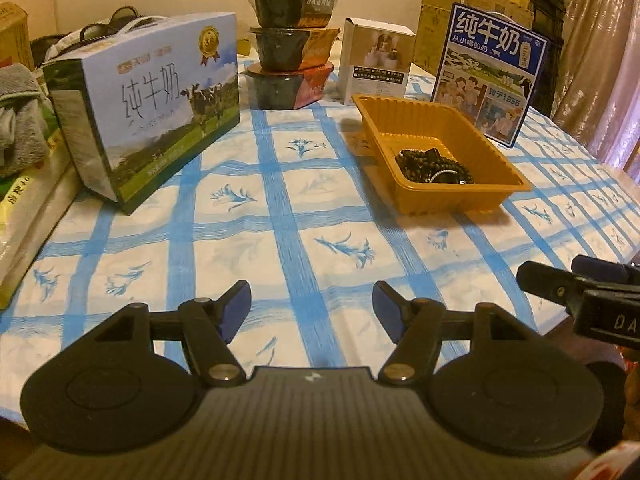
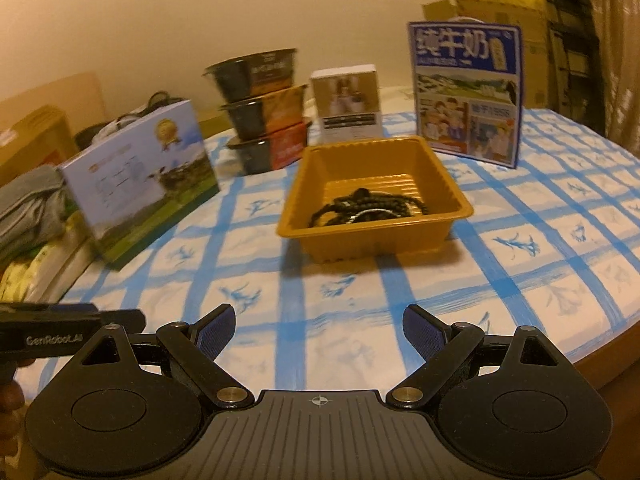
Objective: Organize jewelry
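- Dark bead strings (image 1: 434, 168) lie heaped with a thin silver chain in the orange tray (image 1: 516, 178), ahead and to the right of the left gripper (image 1: 312, 306).
- From the right gripper (image 2: 318, 326), the tray sits straight ahead, well apart.
- Left gripper: jaws spread, nothing between them, over the blue-checked tablecloth (image 1: 288, 216).
- Right gripper: jaws wide, empty.
- Beyond the tray: blue milk carton (image 1: 494, 72), white box (image 1: 378, 60), three stacked black bowls (image 1: 292, 44).
- Far left: cow-print milk box (image 1: 152, 112).
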The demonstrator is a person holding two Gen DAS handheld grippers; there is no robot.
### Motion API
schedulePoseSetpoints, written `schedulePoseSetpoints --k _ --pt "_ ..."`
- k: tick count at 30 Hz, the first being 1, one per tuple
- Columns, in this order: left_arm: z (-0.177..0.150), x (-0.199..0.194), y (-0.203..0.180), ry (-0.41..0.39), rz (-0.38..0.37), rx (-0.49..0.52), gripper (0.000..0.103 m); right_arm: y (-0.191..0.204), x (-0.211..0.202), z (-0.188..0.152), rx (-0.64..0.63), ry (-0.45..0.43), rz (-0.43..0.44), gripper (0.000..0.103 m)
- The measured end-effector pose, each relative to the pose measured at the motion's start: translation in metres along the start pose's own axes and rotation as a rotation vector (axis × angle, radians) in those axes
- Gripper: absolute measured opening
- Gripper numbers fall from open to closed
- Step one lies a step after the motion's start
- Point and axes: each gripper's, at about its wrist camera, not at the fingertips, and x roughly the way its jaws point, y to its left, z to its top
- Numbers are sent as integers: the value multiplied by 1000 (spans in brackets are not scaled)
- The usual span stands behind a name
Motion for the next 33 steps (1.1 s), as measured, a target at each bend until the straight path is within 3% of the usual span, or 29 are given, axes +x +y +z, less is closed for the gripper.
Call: schedulePoseSetpoints --k 13,33 --pt "-7 -30 -4 -35 -24 45 65 13 -8 -5 -45 17 3 90" --pt "-10 -27 -6 -20 -26 61 65 14 -2 -7 -36 19 14 90"
